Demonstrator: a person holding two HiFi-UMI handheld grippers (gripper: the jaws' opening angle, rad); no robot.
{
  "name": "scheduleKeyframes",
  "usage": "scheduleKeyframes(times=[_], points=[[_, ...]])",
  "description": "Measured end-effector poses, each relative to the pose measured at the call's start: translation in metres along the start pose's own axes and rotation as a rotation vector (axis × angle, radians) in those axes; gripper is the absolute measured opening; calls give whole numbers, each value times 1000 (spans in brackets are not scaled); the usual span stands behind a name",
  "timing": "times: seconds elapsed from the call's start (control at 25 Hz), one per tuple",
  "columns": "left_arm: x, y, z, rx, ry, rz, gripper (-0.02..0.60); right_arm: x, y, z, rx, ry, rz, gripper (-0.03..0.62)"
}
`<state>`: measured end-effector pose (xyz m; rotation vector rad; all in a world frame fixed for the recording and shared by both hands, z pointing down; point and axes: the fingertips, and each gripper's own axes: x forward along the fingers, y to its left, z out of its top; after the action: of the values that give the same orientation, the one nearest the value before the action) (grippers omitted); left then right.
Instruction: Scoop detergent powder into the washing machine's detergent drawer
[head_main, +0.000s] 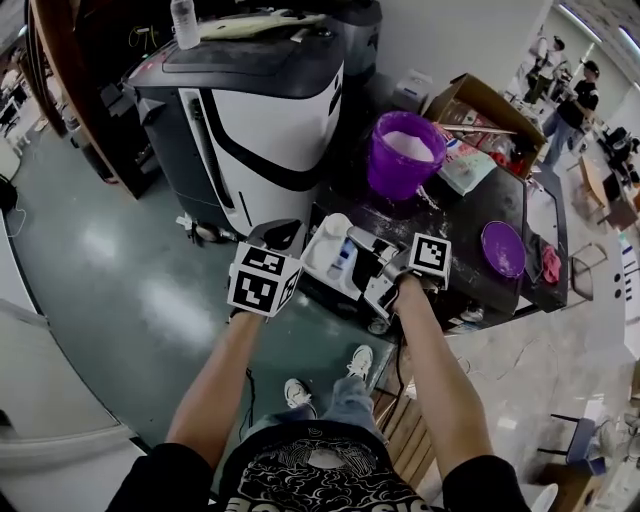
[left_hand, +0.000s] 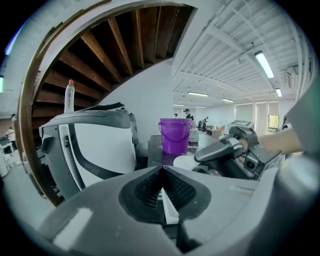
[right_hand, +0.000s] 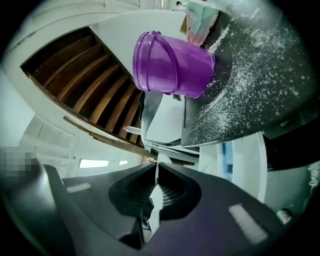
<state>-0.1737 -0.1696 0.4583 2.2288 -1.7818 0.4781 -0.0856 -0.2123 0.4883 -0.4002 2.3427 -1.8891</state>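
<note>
Powder-dusted dark countertop (head_main: 472, 222), purple bucket (head_main: 405, 155), glossy green floor (head_main: 125, 280), wooden stair underside (left_hand: 115, 50)

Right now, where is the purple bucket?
In the head view, the purple bucket stands on the dark countertop, right of the white-and-black machine and just beyond the open white drawer.

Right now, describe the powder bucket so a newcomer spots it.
Find the dark, powder-dusted top right of the white-and-black machine. The bucket stands at its far end: purple, upright, full of white powder, unlike the flat purple lid.
</note>
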Motion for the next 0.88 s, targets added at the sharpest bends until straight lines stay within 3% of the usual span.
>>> scheduleKeyframes(times=[0.88], points=[[-4, 1, -30, -22, 48, 14, 2, 19, -51, -37, -426, 330, -290, 29]])
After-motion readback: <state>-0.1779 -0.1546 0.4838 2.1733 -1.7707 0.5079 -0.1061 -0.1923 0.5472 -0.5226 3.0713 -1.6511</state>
